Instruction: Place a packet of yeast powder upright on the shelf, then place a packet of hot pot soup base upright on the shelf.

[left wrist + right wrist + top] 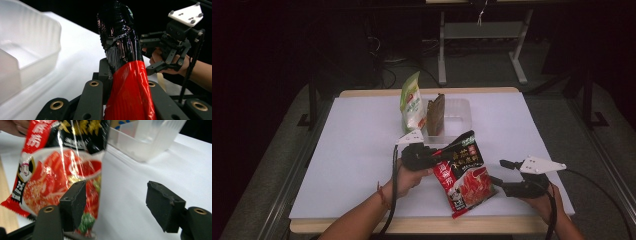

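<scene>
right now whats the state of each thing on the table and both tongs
red and black packet: lifted, tilted, pinched at its edge
left tongs: shut on the packet
right tongs: open, packet beside one pad
clear tub: upright, brown pouch standing inside
green and white pouch: upright beside the tub

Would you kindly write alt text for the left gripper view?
The left gripper clamps a red and black snack packet upright between its black jaws. A clear plastic tray sits left on the white table; the right gripper waits open beyond.
</scene>
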Available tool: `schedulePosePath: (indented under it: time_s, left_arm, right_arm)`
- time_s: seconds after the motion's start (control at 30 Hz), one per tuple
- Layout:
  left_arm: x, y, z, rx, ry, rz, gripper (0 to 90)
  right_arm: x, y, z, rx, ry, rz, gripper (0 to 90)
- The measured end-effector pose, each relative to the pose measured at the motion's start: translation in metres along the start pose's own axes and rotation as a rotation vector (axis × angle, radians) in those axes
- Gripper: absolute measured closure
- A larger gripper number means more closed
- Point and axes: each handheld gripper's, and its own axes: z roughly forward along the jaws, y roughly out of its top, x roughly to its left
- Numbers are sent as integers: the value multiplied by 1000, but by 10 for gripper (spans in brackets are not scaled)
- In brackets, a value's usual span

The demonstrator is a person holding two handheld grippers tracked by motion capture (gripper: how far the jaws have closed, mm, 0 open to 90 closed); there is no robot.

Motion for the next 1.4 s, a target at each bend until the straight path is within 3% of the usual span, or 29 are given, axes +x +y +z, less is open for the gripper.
schedulePosePath:
  time_s: [0.1,0.27,0.5,0.63,0.97,1.1,1.4]
  left_arm:
    - [-5,5,-6,-26,25,33,783]
    - [-8,7,-10,-48,52,49,785]
    - [-15,11,-14,-72,59,73,784]
    - [-17,10,-16,-106,94,81,783]
    - [-25,15,-17,-150,116,107,789]
    - [-29,19,-18,-160,113,116,790]
    - [-34,35,-16,-195,163,131,787]
  right_arm:
    - [-3,-2,0,10,-32,7,311]
    - [-5,-3,-2,3,-59,21,311]
    - [-5,-4,0,7,-56,24,311]
    - [-6,-4,2,8,-53,27,309]
    - [-4,-8,-2,15,-62,20,326]
    - [-2,-7,-2,15,-62,11,326]
    - [-3,-6,-4,8,-80,30,324]
